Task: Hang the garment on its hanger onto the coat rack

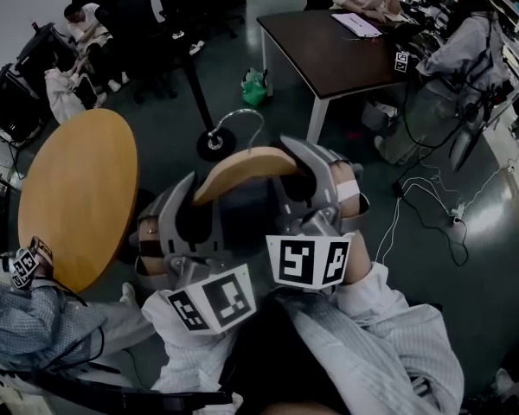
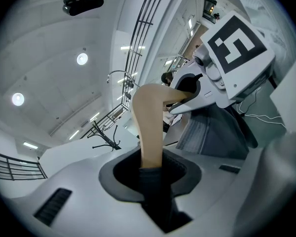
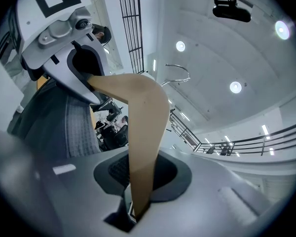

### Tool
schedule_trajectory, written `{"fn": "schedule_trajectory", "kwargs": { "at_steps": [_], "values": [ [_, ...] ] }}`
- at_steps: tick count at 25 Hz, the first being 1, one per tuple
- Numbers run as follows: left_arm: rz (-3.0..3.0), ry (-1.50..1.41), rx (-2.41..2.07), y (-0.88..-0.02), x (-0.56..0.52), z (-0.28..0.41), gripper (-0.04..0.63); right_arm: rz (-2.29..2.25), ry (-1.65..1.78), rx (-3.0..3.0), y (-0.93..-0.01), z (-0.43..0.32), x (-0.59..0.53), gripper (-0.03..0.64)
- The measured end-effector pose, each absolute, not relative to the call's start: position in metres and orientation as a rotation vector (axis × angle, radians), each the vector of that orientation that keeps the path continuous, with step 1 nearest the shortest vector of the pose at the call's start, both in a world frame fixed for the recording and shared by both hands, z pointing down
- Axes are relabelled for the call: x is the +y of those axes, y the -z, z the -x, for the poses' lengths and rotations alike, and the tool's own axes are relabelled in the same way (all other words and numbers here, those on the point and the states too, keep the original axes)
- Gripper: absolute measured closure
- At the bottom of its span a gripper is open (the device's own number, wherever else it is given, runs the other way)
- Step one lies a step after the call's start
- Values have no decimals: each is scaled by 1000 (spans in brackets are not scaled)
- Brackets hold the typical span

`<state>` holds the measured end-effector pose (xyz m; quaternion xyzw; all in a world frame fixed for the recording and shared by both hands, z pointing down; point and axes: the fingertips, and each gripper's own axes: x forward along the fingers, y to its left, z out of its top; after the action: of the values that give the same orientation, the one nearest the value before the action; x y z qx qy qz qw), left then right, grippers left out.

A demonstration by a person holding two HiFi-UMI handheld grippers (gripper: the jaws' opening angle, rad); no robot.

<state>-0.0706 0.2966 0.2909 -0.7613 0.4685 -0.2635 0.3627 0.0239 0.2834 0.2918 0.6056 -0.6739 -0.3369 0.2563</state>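
A curved wooden hanger (image 1: 242, 167) with a metal hook (image 1: 242, 119) is held up between my two grippers. My left gripper (image 1: 186, 201) is shut on its left end and my right gripper (image 1: 307, 175) on its right end. In the left gripper view the hanger (image 2: 148, 127) rises out of the jaws with dark fabric (image 2: 155, 191) pinched under it. In the right gripper view the hanger (image 3: 145, 132) stands between the jaws. Grey garment fabric (image 3: 64, 122) hangs beneath. The black coat rack (image 1: 190, 67) stands on the floor beyond the hook. Its top prongs (image 2: 102, 135) appear in the left gripper view.
A round wooden table (image 1: 78, 197) is at the left. A dark rectangular table (image 1: 337, 50) stands at the back right with people seated around. A green bag (image 1: 255, 85) lies near the rack. Cables (image 1: 432, 206) run across the floor at the right.
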Motion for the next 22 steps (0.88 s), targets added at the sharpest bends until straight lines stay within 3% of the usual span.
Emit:
{"fn": "schedule_trajectory", "kwargs": {
  "at_steps": [10, 22],
  "values": [
    [2028, 701, 1168, -313, 248, 55, 508, -1629, 834, -1801, -313, -40, 238, 561],
    [2020, 654, 1073, -312, 82, 77, 508, -1734, 798, -1722, -314, -19, 80, 560]
  ]
}}
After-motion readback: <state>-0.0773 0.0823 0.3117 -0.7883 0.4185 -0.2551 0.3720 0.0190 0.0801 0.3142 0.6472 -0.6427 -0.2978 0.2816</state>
